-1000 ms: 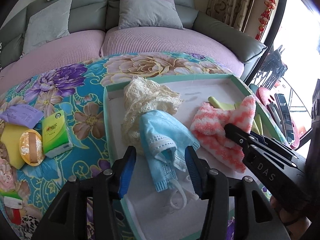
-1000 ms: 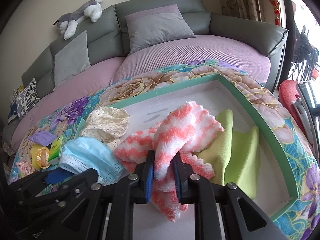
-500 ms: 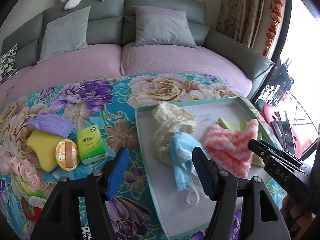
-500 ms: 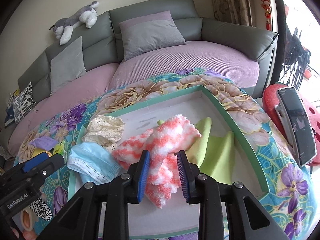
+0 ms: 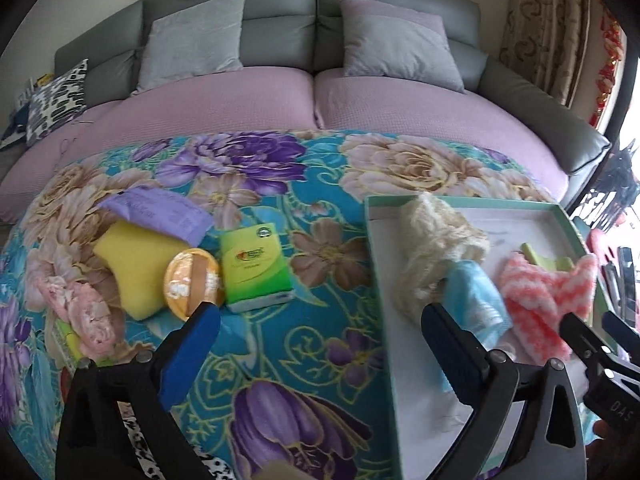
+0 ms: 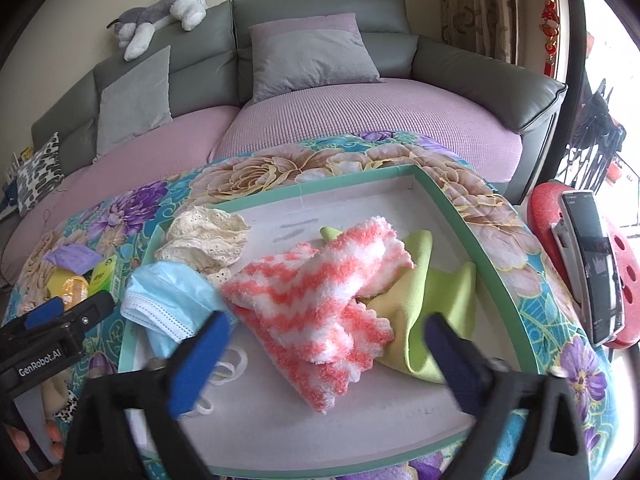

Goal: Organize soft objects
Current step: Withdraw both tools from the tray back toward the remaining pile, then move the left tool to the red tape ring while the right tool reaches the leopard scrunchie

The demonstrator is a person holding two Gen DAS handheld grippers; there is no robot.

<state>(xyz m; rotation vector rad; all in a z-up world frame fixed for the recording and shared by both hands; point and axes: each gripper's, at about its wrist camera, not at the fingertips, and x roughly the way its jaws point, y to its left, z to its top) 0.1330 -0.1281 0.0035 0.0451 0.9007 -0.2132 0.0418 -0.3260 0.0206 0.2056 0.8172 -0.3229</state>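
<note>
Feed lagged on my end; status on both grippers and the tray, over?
Left gripper and right gripper open, jaws just widened, nothing held. Pink-and-white fuzzy cloth lies in green-rimmed tray. Nothing in the way.

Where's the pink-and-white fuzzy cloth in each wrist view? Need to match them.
Left wrist: fuzzy cloth at right edge, inside the tray, right of the blue mask.
Right wrist: fuzzy cloth at centre, in the tray, lying over the green cloth.
Shared landmark: the cream lace piece in the tray beside the mask.
</note>
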